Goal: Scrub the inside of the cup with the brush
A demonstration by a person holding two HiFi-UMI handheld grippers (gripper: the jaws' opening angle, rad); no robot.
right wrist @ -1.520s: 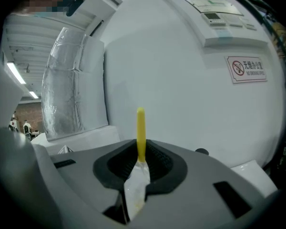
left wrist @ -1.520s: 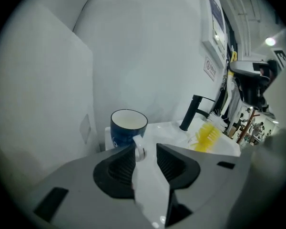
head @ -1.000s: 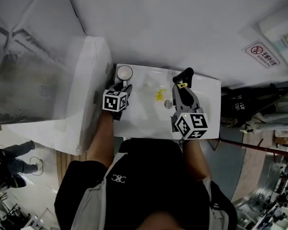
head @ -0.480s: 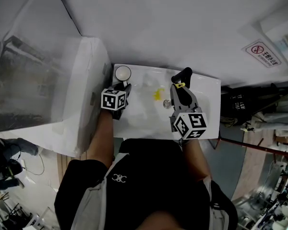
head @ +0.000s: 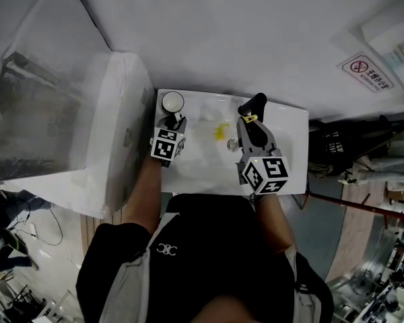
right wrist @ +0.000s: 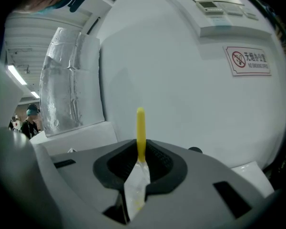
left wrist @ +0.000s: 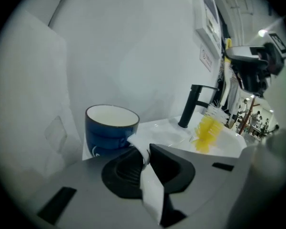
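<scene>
The blue ceramic cup [left wrist: 109, 128] stands upright at the back left corner of the white sink [head: 283, 116], where our left gripper [head: 176, 121] has just been closing its jaws onto the cup's white handle [left wrist: 139, 144]. Our right gripper [head: 250, 123] is clamped on the yellow brush [head: 221, 132], whose bristles hang over the basin near the black tap [head: 252, 103].

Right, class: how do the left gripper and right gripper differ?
The left gripper has just been closing, its jaws now on the white handle of the blue cup; the right gripper clamps the thin yellow handle of the brush. The left gripper is at the left corner of the sink, the right gripper by the black tap. Both hold something.
</scene>
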